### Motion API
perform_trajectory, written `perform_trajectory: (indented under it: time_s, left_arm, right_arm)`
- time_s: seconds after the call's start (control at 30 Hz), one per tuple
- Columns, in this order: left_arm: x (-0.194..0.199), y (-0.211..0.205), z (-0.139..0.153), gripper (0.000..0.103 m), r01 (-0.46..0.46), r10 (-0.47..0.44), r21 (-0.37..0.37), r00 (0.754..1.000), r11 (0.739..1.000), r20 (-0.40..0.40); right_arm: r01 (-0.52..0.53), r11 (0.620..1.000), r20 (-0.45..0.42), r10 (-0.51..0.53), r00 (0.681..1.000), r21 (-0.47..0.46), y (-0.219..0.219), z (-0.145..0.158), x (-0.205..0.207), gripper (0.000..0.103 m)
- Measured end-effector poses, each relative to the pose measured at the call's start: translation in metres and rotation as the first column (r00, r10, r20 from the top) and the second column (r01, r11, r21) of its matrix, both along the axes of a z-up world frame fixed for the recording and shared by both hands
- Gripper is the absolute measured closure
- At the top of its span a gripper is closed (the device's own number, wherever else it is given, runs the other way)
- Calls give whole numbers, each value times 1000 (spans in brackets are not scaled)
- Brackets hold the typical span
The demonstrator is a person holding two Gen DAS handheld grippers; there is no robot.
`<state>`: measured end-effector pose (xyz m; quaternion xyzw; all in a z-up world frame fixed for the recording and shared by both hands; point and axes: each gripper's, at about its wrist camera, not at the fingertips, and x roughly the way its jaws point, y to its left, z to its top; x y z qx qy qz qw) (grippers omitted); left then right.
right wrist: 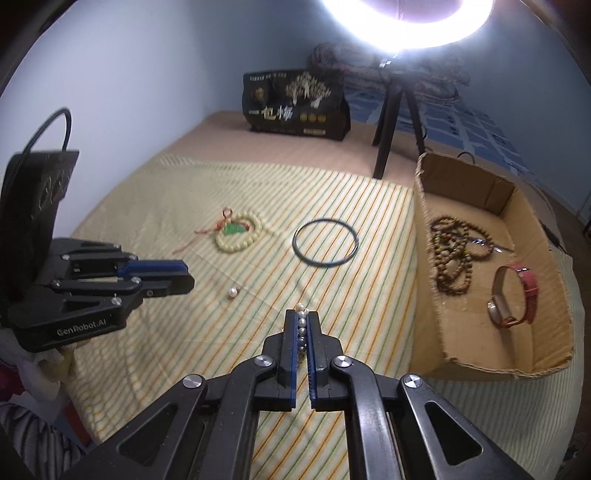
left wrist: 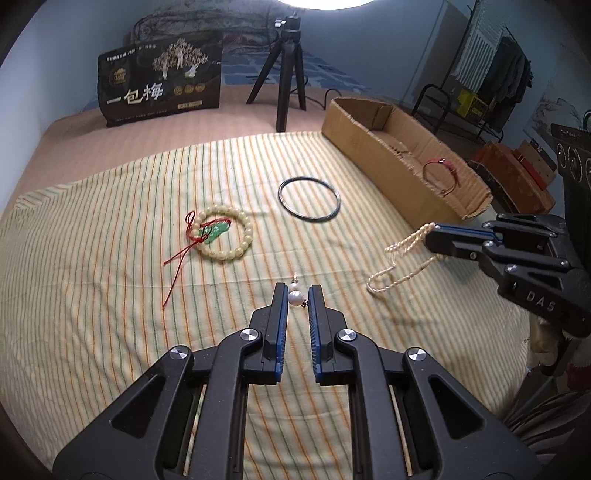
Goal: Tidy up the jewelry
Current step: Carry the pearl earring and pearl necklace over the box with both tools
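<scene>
Jewelry count on the striped cloth (left wrist: 110, 295): one pale round-bead bracelet (left wrist: 221, 234) with a green pendant and red cord, one thin dark metal hoop (left wrist: 309, 199), one pair of round white pearls (left wrist: 295, 295) on small metal fittings, one strand of small pearls (left wrist: 397, 266).

Left claw (left wrist: 297, 295): jaws part open, narrow gap, the pearl pair sitting between the blue ribbed pads (left wrist: 282, 314); contact cannot be told. Bracelet lies ahead and to its left, hoop straight ahead and farther off.

Right claw (right wrist: 302, 325): clamped on the pearl strand, beads lined up between the pads; in the left view the strand hangs from it in loops, and I cannot tell if the lowest loop touches the cloth.

Cardboard box (right wrist: 424, 266), shallow, frayed edges, just right of the right claw. Inside: one tangle of brown wooden beads (right wrist: 456, 254), one red-strapped wristwatch (right wrist: 513, 295) with a round face.

Behind: one black printed bag (right wrist: 295, 107), one black tripod (right wrist: 391, 125), one glaring ring light (right wrist: 406, 22).
</scene>
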<state>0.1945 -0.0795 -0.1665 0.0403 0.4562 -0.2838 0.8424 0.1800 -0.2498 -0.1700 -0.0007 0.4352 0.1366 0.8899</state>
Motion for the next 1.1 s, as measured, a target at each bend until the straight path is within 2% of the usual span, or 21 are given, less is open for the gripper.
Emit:
perform_trajectory:
  time_s: [0.43,0.63,1.1]
  left_arm:
    - [-15,-20,39,94,38,-37,-18,998,999,57]
    - [-18,-37,53,94,69,-67,-20,994,997,84]
    - [-6,-90,75,94,135,-130,-31,984,990,121]
  right_arm:
    - [80,995,95,-85,992,54,-46,51,-25,102]
    - [121,992,137,-126,982,46,-71,71,-36,102]
    - [207,977,194,-211,958,42,-126,99,-36,102]
